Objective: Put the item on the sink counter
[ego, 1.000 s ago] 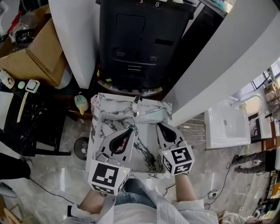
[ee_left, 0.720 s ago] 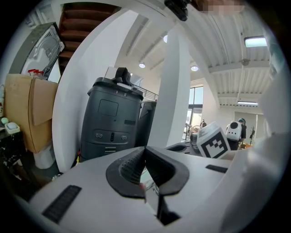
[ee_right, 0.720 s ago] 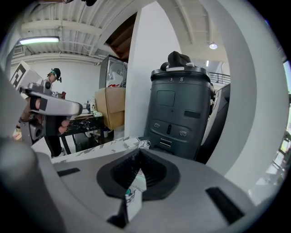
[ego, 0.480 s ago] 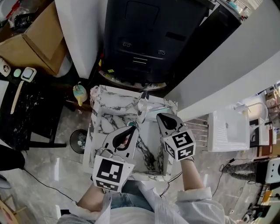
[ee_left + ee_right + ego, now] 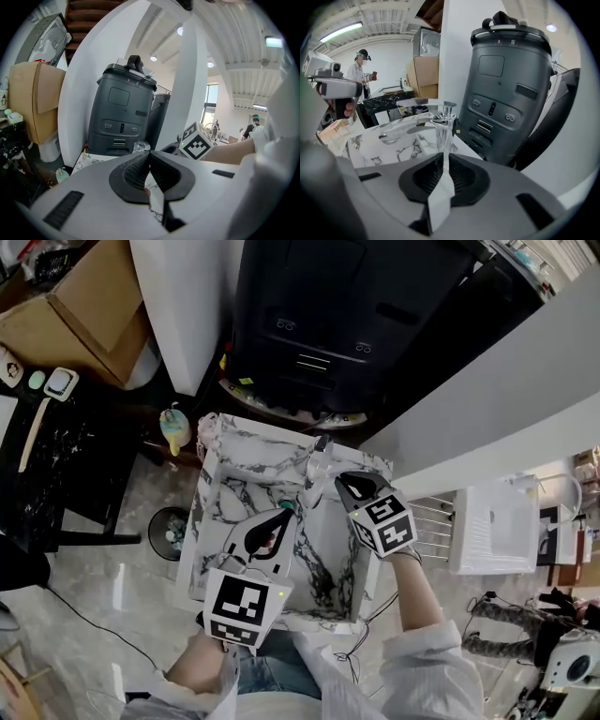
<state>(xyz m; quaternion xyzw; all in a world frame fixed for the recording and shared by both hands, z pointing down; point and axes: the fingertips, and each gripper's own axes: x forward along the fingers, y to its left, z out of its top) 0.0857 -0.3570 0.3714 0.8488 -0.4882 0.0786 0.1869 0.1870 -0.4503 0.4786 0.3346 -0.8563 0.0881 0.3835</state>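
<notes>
The sink counter [image 5: 217,486] is white marble with dark veins, with a chrome faucet [image 5: 319,461] at its back rim. My left gripper [image 5: 285,515] hovers over the basin, shut on a small item with a reddish part and a teal tip; in the left gripper view [image 5: 149,165] a thin white strip and a pinkish bit show between its pads. My right gripper [image 5: 343,480] is by the faucet, near the counter's back right corner, and is shut on a thin clear strip [image 5: 442,140]. That strip stands up in front of the faucet [image 5: 445,112] and the marble top [image 5: 375,140].
A tall black bin-like unit [image 5: 319,324] stands right behind the counter, between white slanted panels. A cardboard box [image 5: 84,315] and a dark marble table [image 5: 56,474] are at the left. A round floor bin [image 5: 169,532] sits by the counter. A person [image 5: 358,70] stands far off.
My right gripper has moved forward from over the basin to beside the faucet. The left gripper has stayed over the basin, still shut on its item.
</notes>
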